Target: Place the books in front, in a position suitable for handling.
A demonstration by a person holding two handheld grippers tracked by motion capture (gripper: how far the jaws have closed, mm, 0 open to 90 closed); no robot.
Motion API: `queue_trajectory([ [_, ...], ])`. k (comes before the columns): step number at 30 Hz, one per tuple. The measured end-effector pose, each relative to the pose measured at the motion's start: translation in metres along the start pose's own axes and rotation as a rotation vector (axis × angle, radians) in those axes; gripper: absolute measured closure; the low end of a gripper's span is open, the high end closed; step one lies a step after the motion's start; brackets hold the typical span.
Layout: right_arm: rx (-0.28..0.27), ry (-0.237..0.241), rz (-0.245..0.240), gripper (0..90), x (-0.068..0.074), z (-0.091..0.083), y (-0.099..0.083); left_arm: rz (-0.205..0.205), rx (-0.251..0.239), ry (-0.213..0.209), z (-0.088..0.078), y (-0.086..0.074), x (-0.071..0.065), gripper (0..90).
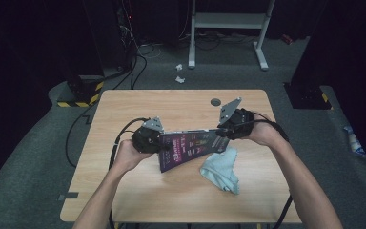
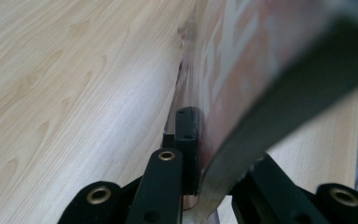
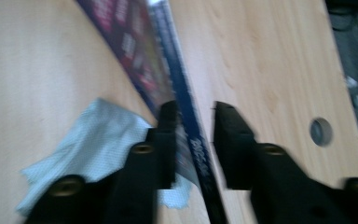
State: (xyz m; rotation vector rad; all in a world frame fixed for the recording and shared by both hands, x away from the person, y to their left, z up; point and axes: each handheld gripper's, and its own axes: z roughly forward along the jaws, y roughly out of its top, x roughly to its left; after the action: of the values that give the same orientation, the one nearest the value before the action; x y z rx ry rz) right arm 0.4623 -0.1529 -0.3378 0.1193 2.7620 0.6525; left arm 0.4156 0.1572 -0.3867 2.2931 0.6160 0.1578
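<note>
- while i hold it up over the wooden table (image 1: 124, 191), the dark purple box (image 1: 190, 145) hangs tilted between my two hands, one end at each gripper.
- my left gripper (image 1: 164, 144) is clamped tight on the box's left end; in the left gripper view the jaws press flat against the printed panel (image 2: 242, 79).
- my right gripper (image 1: 220, 131) sits at the box's right end with its jaws partly apart; in the right gripper view the box's blue edge (image 3: 186, 107) runs between them, a clear gap showing on one side, so they do not pinch it.
- a pale blue cloth (image 1: 220, 169) lies crumpled on the table just below the box's right end.
</note>
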Motion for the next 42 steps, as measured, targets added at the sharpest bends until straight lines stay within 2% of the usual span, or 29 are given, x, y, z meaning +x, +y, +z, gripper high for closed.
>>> queue_trajectory([
  [3,-0.028,-0.046,0.057,56.2,-0.001,-0.003,-0.007,-0.034,-0.029,0.016,-0.006,-0.007,0.002,84.3],
  [5,-0.062,-0.075,0.111,53.4,-0.002,-0.007,-0.016,-0.048,-0.037,0.034,-0.010,-0.011,0.003,84.3],
  [7,-0.085,-0.098,0.138,50.5,-0.001,-0.009,-0.023,-0.062,-0.050,0.038,-0.014,-0.014,0.004,84.3],
  [9,-0.114,-0.102,0.178,48.6,0.005,-0.011,-0.031,-0.065,-0.058,0.045,-0.017,-0.015,0.003,84.3],
  [13,-0.125,-0.109,0.193,45.4,0.022,-0.004,-0.039,-0.070,-0.077,0.057,-0.021,-0.016,0.002,84.2],
  [14,-0.132,-0.124,0.188,45.4,0.025,-0.002,-0.041,-0.076,-0.083,0.055,-0.021,-0.017,0.002,84.2],
  [15,-0.153,-0.135,0.207,45.7,0.028,-0.001,-0.045,-0.077,-0.085,0.055,-0.021,-0.017,0.002,84.2],
  [17,-0.155,-0.147,0.261,44.1,0.026,0.001,-0.052,-0.084,-0.092,0.058,-0.023,-0.018,0.003,84.2],
  [19,-0.160,-0.157,0.291,44.2,0.025,0.001,-0.057,-0.097,-0.101,0.070,-0.025,-0.018,0.003,84.2],
  [21,-0.155,-0.138,0.308,44.2,0.026,0.004,-0.060,-0.103,-0.107,0.078,-0.026,-0.018,0.004,84.2],
  [24,-0.115,-0.103,0.288,44.2,0.035,0.016,-0.059,-0.120,-0.127,0.085,-0.028,-0.019,0.006,84.2],
  [26,-0.088,-0.061,0.286,43.8,0.043,0.033,-0.057,-0.124,-0.134,0.090,-0.029,-0.018,0.006,84.2],
  [28,-0.064,0.005,0.283,43.3,0.052,0.059,-0.056,-0.129,-0.145,0.095,-0.029,-0.018,0.006,84.2],
  [32,-0.021,0.068,0.316,40.3,0.061,0.098,-0.056,-0.138,-0.152,0.109,-0.030,-0.019,0.008,84.2],
  [34,-0.006,0.083,0.349,38.0,0.062,0.110,-0.057,-0.145,-0.154,0.124,-0.031,-0.020,0.009,84.2],
  [37,-0.008,0.109,0.378,34.6,0.063,0.121,-0.059,-0.156,-0.153,0.135,-0.032,-0.021,0.012,84.2],
  [42,0.056,0.100,0.361,31.8,0.067,0.132,-0.061,-0.171,-0.161,0.147,-0.028,-0.023,0.013,84.1],
])
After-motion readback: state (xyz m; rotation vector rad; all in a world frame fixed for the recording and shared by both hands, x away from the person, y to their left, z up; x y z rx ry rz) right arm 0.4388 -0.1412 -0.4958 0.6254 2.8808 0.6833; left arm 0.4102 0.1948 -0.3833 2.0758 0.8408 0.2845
